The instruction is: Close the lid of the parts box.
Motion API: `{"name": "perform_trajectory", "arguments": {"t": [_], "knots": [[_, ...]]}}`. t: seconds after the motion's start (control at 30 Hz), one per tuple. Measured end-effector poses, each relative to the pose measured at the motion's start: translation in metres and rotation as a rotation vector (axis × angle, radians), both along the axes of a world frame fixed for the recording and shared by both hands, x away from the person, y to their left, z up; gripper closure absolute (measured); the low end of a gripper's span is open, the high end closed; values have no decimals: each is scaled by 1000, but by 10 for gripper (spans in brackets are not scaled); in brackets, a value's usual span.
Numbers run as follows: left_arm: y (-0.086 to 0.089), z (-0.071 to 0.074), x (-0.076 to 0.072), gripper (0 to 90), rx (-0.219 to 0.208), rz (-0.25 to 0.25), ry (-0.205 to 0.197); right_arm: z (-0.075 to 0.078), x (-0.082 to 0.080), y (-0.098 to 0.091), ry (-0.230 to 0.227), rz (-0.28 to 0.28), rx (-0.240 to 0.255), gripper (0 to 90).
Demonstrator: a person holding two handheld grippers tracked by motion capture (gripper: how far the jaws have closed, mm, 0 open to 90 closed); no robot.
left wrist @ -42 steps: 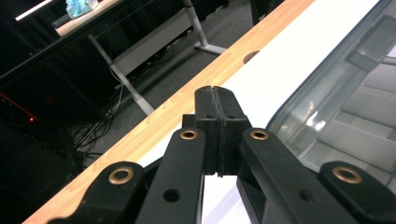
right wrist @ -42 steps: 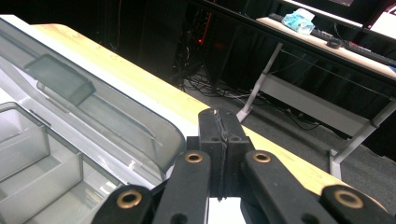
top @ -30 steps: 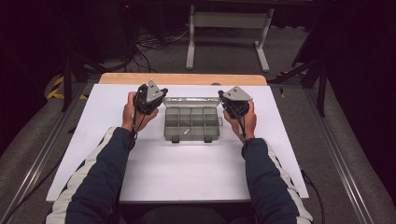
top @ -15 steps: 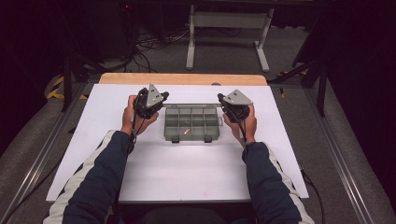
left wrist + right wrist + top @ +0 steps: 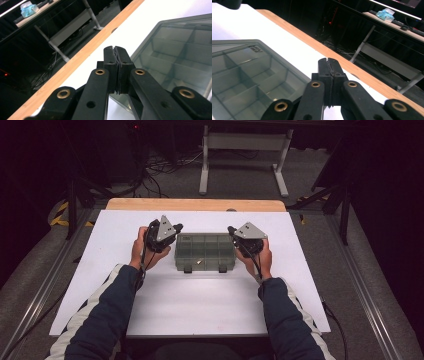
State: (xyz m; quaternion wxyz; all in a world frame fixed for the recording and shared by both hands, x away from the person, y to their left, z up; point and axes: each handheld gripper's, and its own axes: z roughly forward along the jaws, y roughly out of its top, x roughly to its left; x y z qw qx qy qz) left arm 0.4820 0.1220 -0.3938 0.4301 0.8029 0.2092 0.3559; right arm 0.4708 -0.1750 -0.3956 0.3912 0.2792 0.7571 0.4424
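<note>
High view: a clear plastic box [image 5: 205, 252] with divided compartments lies near the middle of the white counter [image 5: 200, 305], its lid down and two latches on its 6 o'clock edge; a small item sits in one near compartment, too small to tell; the left tongs [image 5: 176, 228] sit just beside the box at its 9 o'clock side, the right tongs [image 5: 231, 230] just beside it at 3 o'clock; in the left gripper view the left tongs [image 5: 115, 48] are pressed together with nothing between them; in the right gripper view the right tongs [image 5: 327, 60] are likewise closed and empty, the box [image 5: 249, 75] lying at their 9 o'clock.
</note>
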Motion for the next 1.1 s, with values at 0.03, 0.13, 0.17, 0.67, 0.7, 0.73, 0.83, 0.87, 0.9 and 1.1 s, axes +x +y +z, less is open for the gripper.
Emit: {"name": "perform_trajectory", "arguments": {"t": [0.03,0.13,0.17,0.67,0.7,0.73,0.83,0.87,0.9,1.1], "knots": [[0,0,-2,886,-2,-2,-3,0,0,0,0,0,0,900],[1,-2,-10,886,-6,-21,-8,-3,-6,3,7,24,-2,900],[1,-2,-10,886,-6,-21,-8,-3,-8,4,9,28,-2,900],[4,-19,-47,882,-44,-98,24,-11,-36,8,51,105,-18,892],[4,-21,-48,882,-45,-102,31,-12,-37,8,54,107,-21,892],[4,-21,-48,883,-45,-102,31,-12,-37,8,54,107,-21,892],[4,-24,-51,883,-29,-106,35,-15,-40,9,65,113,-36,891],[5,-24,-53,883,-35,-110,37,-18,-42,9,71,119,-45,890],[5,-24,-55,883,-37,-114,34,-19,-43,9,74,122,-49,889],[4,-29,-59,883,-16,-125,33,-26,-45,10,86,129,-66,886]]}}
